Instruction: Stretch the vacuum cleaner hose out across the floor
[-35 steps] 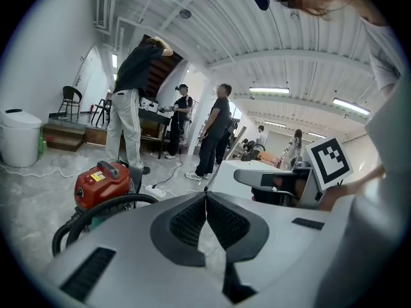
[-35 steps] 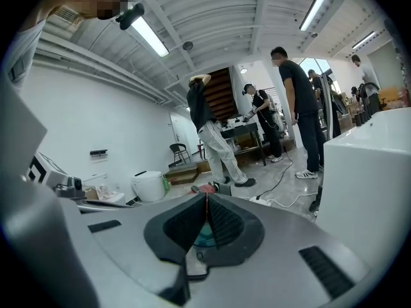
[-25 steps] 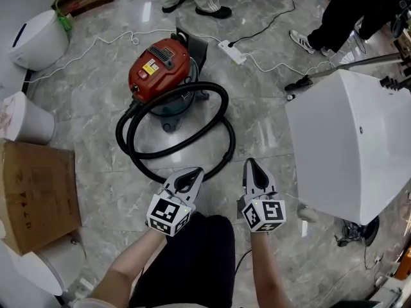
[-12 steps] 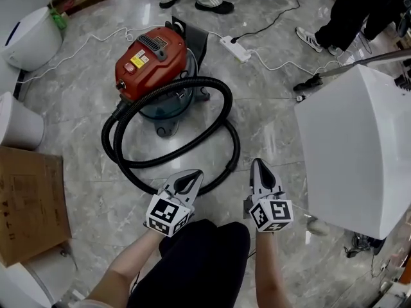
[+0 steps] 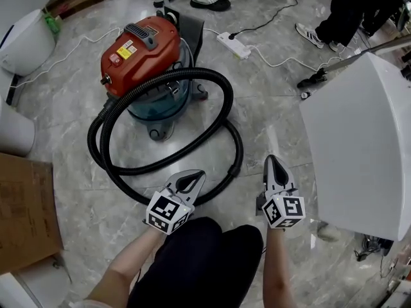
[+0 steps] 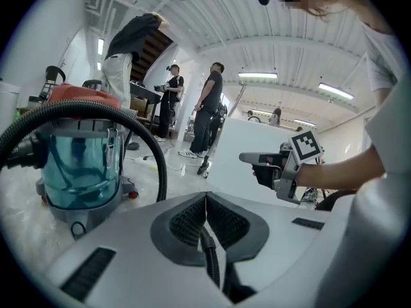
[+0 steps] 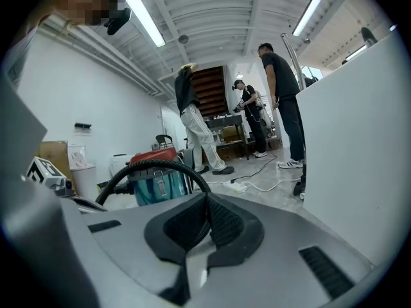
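Vacuum cleaner hose (image 5: pixel 227 101), black and ribbed, is seen coiled in overlapping loops on the grey marble floor (image 5: pixel 70 101). One loop is leaned against the machine and the other is laid flat in front of it. A large white box (image 5: pixel 359 146) is stood to the right, well apart from the coils. The vacuum cleaner (image 5: pixel 138 43), red-topped with a blue-green tank, is set behind the loops. A cardboard box (image 5: pixel 22 204) is placed at the left edge. A white power strip (image 5: pixel 232 45) with its cable is laid beyond the machine. The left gripper (image 5: pixel 198 173) is held near the nearest loop with its fingers closed on nothing. The right gripper (image 5: pixel 273 160) is held beside it, its fingers likewise closed and empty.
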A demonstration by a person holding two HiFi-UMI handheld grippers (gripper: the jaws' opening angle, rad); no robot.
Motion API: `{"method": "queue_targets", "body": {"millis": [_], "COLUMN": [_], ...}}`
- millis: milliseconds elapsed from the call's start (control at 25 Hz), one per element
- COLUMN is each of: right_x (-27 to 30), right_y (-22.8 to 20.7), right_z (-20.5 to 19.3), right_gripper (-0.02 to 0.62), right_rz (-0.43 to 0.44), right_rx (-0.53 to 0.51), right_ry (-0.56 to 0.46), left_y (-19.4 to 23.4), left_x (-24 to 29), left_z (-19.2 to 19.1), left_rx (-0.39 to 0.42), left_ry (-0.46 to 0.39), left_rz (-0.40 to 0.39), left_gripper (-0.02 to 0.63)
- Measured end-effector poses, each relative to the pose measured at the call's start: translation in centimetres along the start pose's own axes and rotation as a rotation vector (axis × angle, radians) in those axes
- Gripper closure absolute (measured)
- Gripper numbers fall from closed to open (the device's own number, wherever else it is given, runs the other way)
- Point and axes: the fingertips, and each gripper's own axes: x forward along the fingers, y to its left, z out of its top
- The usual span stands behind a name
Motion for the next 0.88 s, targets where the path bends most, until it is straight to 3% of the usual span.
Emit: {"method": "queue_targets", "body": {"millis": [320,440,640,880], "right_x": [0.8,0.9,1.1,1.2], "right_y": [-1.3,-2.1,-1.4,0.6], "right_z": [-6.2,-7.6,-10.9,-15.8], "right_gripper": [0.578,0.578,0.578,0.578], "right_rz": [0.048,0.06,0.117,0.197], "right_rx": [-0.138,-0.116,-0.077,-0.098], "right_ry": [0.098,0.096,0.128,0.216], "left_y": [0.7,0.5,-0.1,-1.4], "left_x": [1.9,2.8,4.7,7.2], "left_z": [-5.5,-7.6,-11.2,-15.5], "left_rx": [0.02,0.025,-0.047,-0.015], "left_ry": [0.05,0.083,0.148,0.243], "left_rz": [-0.037,-0.053,-0.096,-0.157], "left_gripper": [0.597,0.597,0.595,0.595]}}
